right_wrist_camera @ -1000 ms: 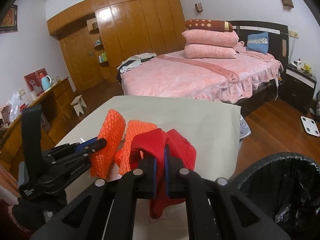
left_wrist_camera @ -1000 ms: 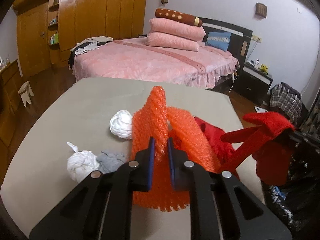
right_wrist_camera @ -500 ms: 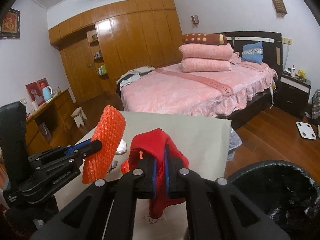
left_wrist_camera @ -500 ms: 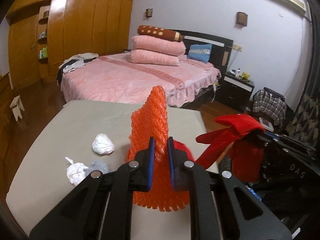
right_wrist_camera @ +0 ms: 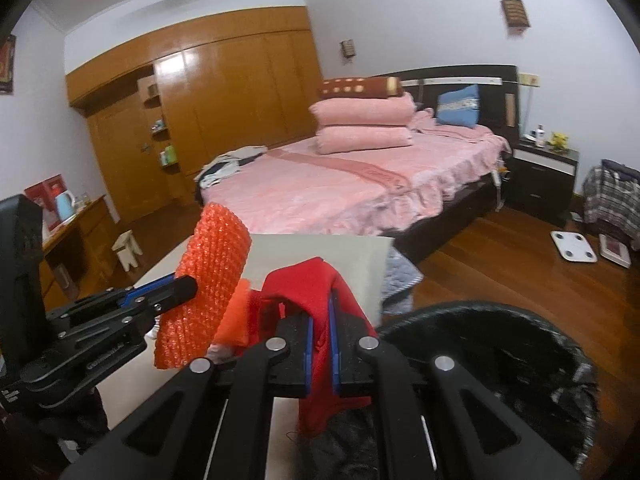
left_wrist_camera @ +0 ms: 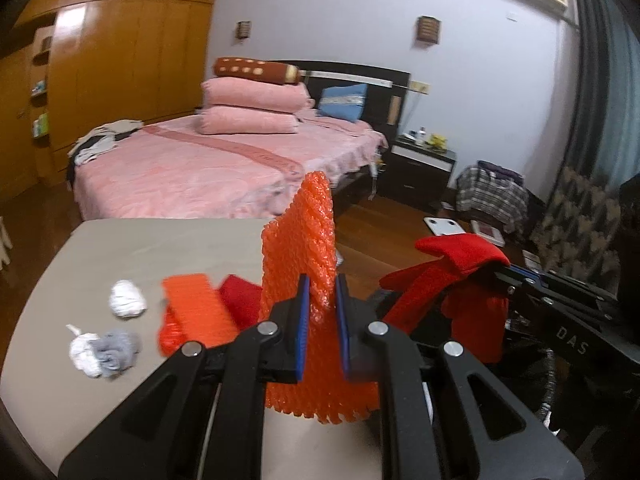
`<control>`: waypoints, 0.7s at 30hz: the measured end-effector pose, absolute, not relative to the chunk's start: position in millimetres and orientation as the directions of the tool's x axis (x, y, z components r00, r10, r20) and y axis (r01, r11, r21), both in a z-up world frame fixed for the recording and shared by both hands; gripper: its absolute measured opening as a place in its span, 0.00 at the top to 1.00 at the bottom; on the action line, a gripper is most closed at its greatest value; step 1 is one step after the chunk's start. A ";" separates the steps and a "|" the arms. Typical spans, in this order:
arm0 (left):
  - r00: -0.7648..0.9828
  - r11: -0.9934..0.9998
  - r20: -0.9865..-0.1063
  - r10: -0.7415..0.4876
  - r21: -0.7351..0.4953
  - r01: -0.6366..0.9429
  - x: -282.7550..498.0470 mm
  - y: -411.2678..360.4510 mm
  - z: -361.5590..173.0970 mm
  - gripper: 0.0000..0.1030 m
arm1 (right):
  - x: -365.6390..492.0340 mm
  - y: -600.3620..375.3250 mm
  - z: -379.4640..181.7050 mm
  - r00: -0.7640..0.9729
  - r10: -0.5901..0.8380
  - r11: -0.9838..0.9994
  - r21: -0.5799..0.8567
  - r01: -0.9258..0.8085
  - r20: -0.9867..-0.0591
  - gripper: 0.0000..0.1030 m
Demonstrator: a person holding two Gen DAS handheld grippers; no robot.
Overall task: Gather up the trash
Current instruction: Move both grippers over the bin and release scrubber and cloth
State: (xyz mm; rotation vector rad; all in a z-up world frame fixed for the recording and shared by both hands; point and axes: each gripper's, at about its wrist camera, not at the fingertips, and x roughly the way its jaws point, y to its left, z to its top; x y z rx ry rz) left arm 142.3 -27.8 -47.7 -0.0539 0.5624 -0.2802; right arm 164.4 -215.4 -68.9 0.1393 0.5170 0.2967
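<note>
My left gripper (left_wrist_camera: 320,312) is shut on an orange foam net sleeve (left_wrist_camera: 304,264), lifted upright above the beige table (left_wrist_camera: 140,248). That sleeve (right_wrist_camera: 208,280) also shows at the left in the right wrist view. My right gripper (right_wrist_camera: 320,340) is shut on a red cloth (right_wrist_camera: 308,288), which hangs over the rim of the black-lined trash bin (right_wrist_camera: 500,344). In the left wrist view the red cloth (left_wrist_camera: 460,276) dangles at the right. On the table lie a second orange net (left_wrist_camera: 192,312), another red cloth (left_wrist_camera: 240,300), a white wad (left_wrist_camera: 127,299) and a white-and-grey wad (left_wrist_camera: 105,352).
A pink bed (left_wrist_camera: 192,168) with stacked pillows stands beyond the table, a black nightstand (left_wrist_camera: 424,160) to its right. Wooden wardrobes (right_wrist_camera: 224,120) line the far wall. A white scale (right_wrist_camera: 572,245) lies on the wood floor, and plaid clothes (left_wrist_camera: 492,196) sit on a chair.
Both grippers rose and swung right toward the bin with their loads. The orange sleeve lifted off the table, leaving the second orange net and a red cloth behind.
</note>
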 end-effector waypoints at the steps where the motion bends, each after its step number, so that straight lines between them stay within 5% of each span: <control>1: 0.804 0.956 -0.517 -0.292 -0.128 0.265 142.4 -36.3 -48.0 0.89 | 162.7 -220.9 -69.0 0.832 0.302 0.951 0.203 -0.232 -0.466 0.94; 21: 0.684 0.852 -0.530 -0.501 -0.164 0.497 152.5 -157.5 -74.7 0.89 | 133.8 -324.9 -95.7 0.843 0.088 0.986 0.165 0.001 -0.530 0.94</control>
